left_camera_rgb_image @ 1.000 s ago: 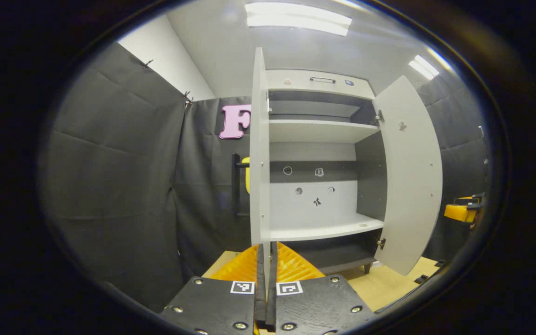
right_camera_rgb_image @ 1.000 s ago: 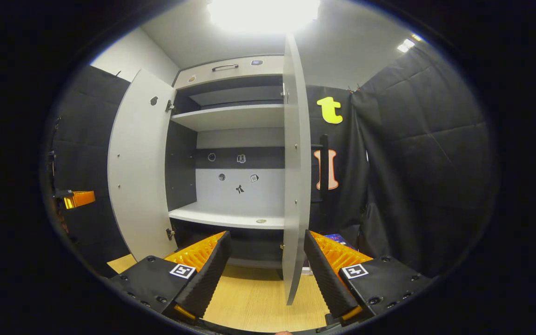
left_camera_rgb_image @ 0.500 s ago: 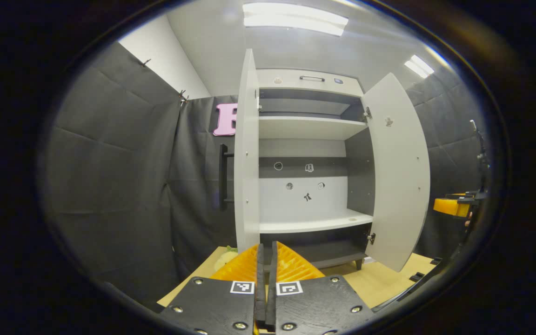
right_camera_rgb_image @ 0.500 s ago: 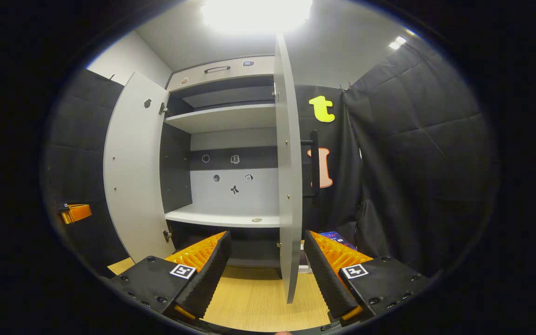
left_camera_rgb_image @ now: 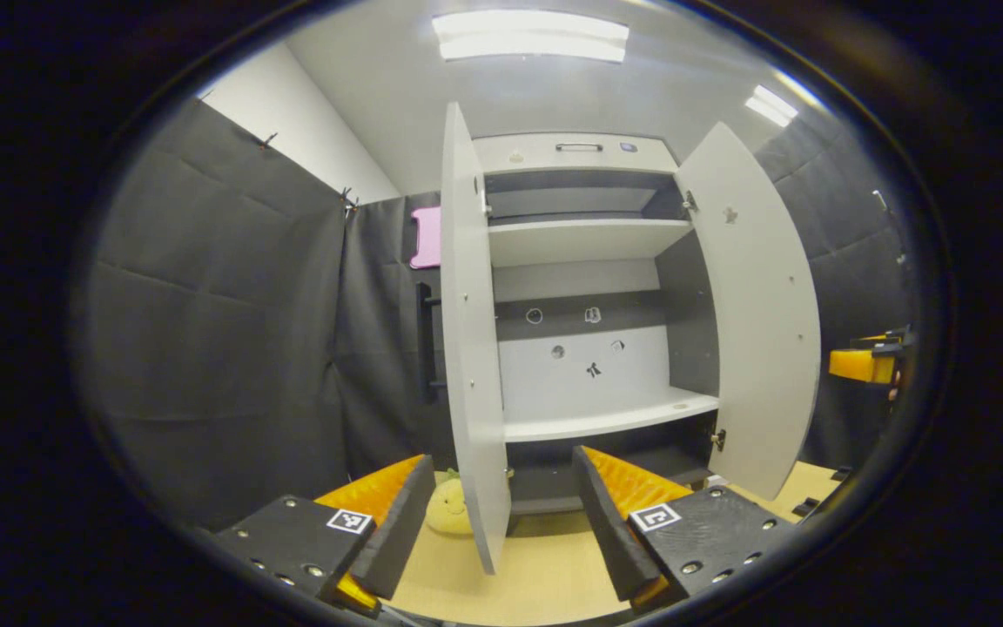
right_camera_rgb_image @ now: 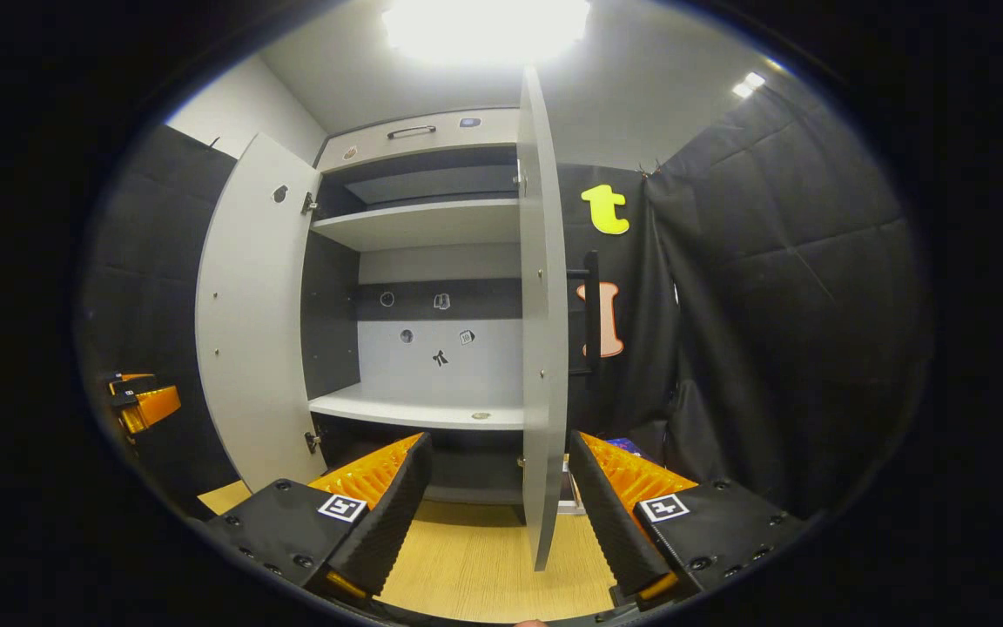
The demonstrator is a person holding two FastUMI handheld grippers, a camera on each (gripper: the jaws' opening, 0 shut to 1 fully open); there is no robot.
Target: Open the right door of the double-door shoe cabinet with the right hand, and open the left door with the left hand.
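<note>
yellow plush (left_camera_rgb_image: 449, 508) half behind left door (left_camera_rgb_image: 469, 348); cabinet stickers (left_camera_rgb_image: 593, 315) unreadable

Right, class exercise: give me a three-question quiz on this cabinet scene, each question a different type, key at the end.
1. True or false: both doors of the shoe cabinet stand open.
2. Multiple choice: the left gripper is A) shut on the left door, B) open with the door edge between its fingers, C) holding the plush toy.
3. Fill in: in the right gripper view, the right gripper is ___, astride the right door.

Key: 1 true; 2 B; 3 open.
</note>
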